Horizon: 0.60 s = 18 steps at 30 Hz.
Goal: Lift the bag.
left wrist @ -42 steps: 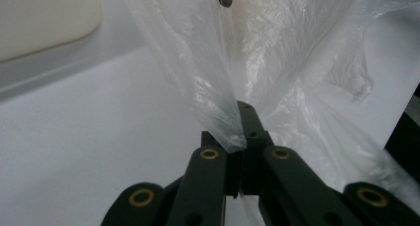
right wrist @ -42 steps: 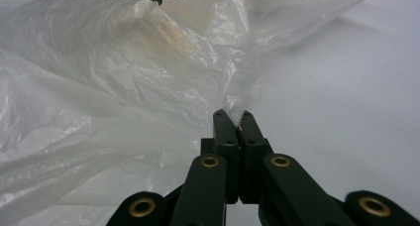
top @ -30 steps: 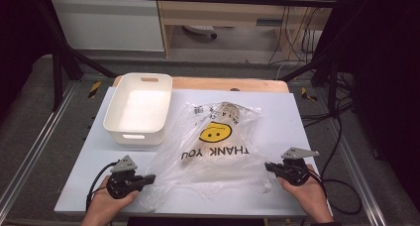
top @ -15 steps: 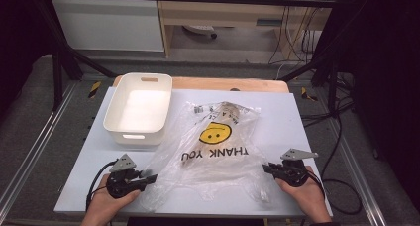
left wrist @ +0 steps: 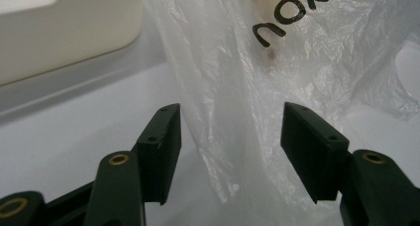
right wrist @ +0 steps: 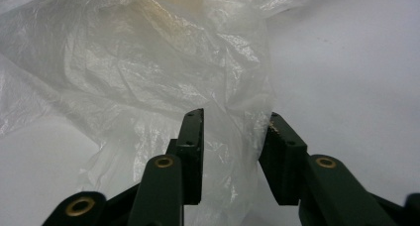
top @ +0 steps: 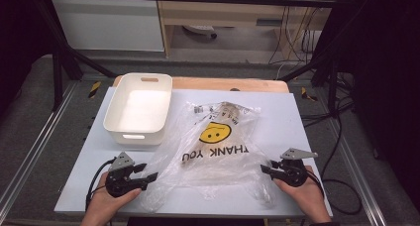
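The left tool (top: 148,172) sat low in the person's left hand (top: 106,202), its jaws pointing toward the right tool (top: 266,166) and parted with a clear gap; they had just been opening. The right tool rested in the right hand (top: 306,195), its jaws aimed back toward the left tool and standing apart by a narrower gap, also having just been opening. Both forearms came in from behind the tools, and a cable trailed from each.
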{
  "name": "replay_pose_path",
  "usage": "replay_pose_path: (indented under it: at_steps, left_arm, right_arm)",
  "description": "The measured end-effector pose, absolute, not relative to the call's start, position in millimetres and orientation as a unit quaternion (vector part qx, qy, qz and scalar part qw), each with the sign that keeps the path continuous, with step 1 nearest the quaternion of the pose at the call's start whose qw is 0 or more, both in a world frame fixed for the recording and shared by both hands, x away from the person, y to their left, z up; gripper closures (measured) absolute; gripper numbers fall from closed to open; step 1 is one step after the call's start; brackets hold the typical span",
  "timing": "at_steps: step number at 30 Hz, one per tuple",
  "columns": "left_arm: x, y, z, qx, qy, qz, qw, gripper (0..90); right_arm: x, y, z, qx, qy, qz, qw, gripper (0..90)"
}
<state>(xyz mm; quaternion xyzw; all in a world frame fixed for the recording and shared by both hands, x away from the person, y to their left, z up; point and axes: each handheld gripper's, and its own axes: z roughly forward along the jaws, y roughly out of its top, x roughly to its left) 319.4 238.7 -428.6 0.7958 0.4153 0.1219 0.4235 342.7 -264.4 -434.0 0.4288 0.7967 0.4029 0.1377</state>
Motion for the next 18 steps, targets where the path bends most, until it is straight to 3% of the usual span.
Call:
replay_pose_path:
  at_steps: [9, 18]
  left_arm:
    - [320.6, 241.9, -428.4, 0.792, 0.421, 0.133, 0.422, 37.9]
    - [321.0, 242.9, -427.1, 0.787, 0.425, 0.143, 0.424, 34.1]
  right_arm:
    - [344.1, -263.1, -434.9, 0.435, 0.794, 0.401, 0.139, 57.8]
    - [345.5, -263.9, -435.2, 0.445, 0.787, 0.400, 0.148, 44.9]
